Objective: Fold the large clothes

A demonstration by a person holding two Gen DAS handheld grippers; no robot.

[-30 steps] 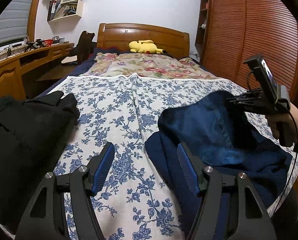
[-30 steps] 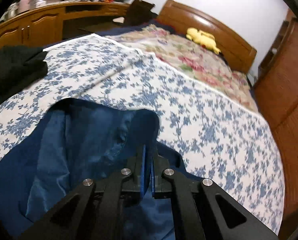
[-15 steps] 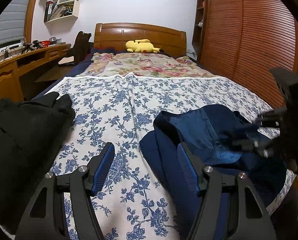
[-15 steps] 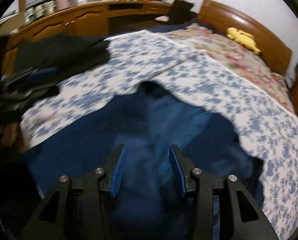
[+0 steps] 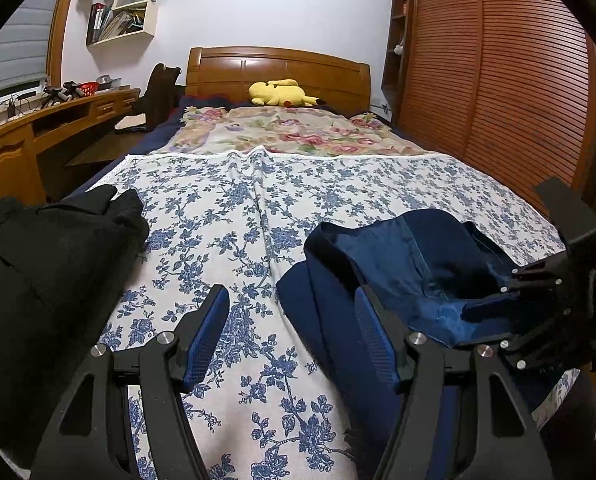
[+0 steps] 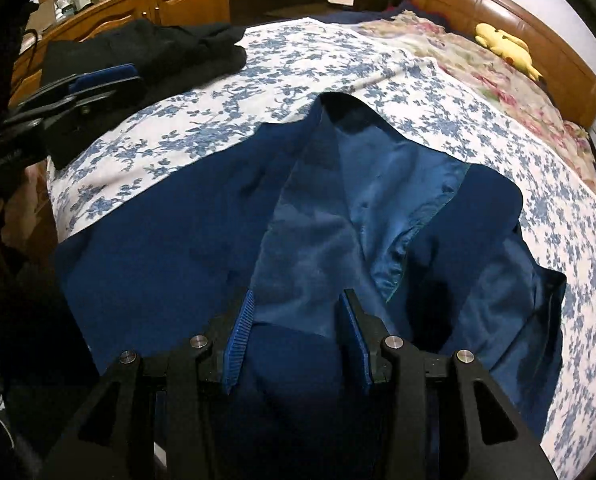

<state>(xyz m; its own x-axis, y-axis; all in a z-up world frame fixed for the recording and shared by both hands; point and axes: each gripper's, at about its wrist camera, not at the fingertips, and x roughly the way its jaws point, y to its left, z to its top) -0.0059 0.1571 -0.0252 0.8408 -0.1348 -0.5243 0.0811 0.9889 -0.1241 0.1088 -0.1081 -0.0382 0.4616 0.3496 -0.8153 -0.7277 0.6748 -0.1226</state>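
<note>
A dark blue jacket with a shiny blue lining lies rumpled and open on the bed's floral sheet. It also shows in the left wrist view. My right gripper is open and empty, low over the jacket's near part. It shows at the right in the left wrist view. My left gripper is open and empty, above the sheet just left of the jacket. It shows at the left in the right wrist view.
A black garment lies on the bed's left side, also in the right wrist view. A yellow plush toy sits by the wooden headboard. A wooden desk runs along the left; a slatted wardrobe stands right.
My right gripper opened, let go of the jacket's edge and swung down toward the foot of the bed. The jacket dropped flatter on the sheet. My left gripper stayed open and nearly still.
</note>
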